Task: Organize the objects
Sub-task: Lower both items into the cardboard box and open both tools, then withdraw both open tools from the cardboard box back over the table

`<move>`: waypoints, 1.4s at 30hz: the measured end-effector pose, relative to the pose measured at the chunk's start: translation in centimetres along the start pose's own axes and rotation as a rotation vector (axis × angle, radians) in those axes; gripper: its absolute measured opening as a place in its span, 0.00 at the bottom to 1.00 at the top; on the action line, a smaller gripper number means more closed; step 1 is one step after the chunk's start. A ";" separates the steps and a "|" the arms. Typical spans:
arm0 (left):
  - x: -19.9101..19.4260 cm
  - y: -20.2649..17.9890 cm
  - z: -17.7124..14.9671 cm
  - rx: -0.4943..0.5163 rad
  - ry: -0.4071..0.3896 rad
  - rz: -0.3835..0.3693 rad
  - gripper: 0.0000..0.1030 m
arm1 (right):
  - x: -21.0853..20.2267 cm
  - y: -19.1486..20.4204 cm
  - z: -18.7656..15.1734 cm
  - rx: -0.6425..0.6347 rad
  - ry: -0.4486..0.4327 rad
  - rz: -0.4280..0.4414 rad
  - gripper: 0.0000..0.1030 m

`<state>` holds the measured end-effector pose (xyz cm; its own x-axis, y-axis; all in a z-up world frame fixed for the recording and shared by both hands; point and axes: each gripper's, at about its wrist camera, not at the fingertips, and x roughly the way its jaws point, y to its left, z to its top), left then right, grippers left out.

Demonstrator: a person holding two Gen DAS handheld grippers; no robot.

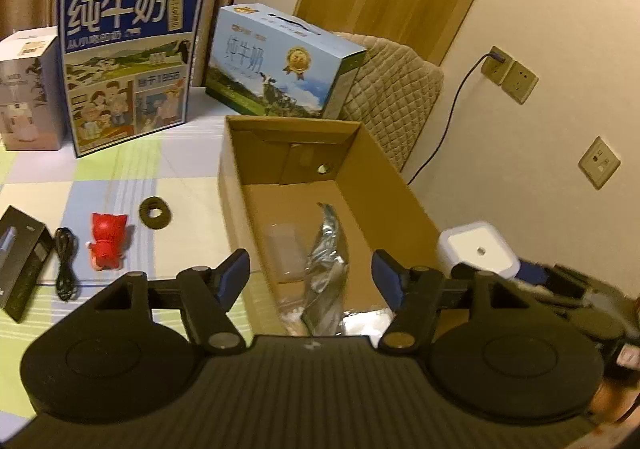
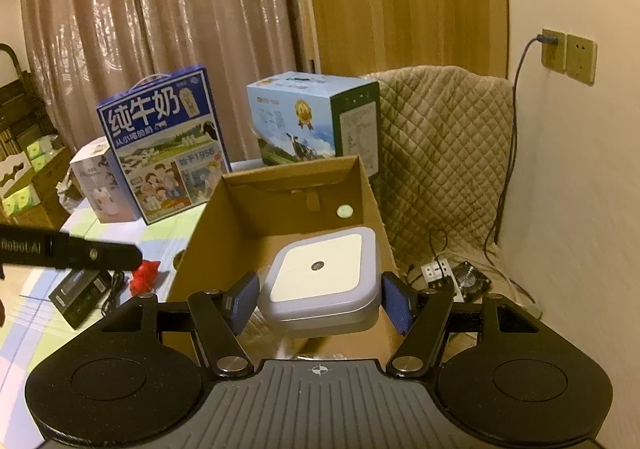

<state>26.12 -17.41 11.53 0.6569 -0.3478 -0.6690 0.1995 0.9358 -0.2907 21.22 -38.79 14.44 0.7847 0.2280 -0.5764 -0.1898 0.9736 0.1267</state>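
An open cardboard box (image 1: 384, 177) (image 2: 208, 217) stands on the table. Inside lie a silver foil packet (image 1: 326, 261) and clear plastic bags. My left gripper (image 1: 310, 273) is open and empty above the box's near end. My right gripper (image 2: 320, 299) is shut on a white square device (image 2: 320, 277) and holds it above the box; the device also shows in the left wrist view (image 1: 478, 251) at the box's right wall. A red pig toy (image 1: 107, 241) (image 2: 145, 274), a dark ring (image 1: 155, 212), a black cable (image 1: 66, 265) and a black box (image 1: 20, 265) (image 2: 78, 295) lie left of the box.
Two milk cartons (image 1: 128, 61) (image 1: 280, 65) and a white carton (image 1: 28, 89) stand at the table's back. A quilted chair (image 2: 444, 153) is right of the box. A power strip (image 2: 436, 273) and small fan (image 2: 472, 277) lie on the floor by the wall.
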 end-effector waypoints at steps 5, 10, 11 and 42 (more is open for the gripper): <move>-0.9 0.7 -0.3 0.001 -0.003 0.006 0.68 | 0.2 0.0 0.5 0.016 -0.070 0.065 0.62; -2.2 1.3 -0.7 0.021 -0.014 0.026 0.75 | -0.3 -0.8 0.5 0.118 -0.078 0.104 0.67; -2.4 1.5 -0.9 0.027 -0.013 0.028 0.78 | -0.5 -0.7 0.5 0.112 -0.074 0.098 0.67; -21.9 16.7 -10.9 -0.014 -0.109 0.321 0.99 | -8.4 13.8 -3.2 0.002 -0.035 0.234 0.68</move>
<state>7.17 5.24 13.91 0.7585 -0.0266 -0.6511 -0.0400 0.9954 -0.0872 10.09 -27.34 18.44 0.7397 0.4475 -0.5025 -0.3675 0.8943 0.2554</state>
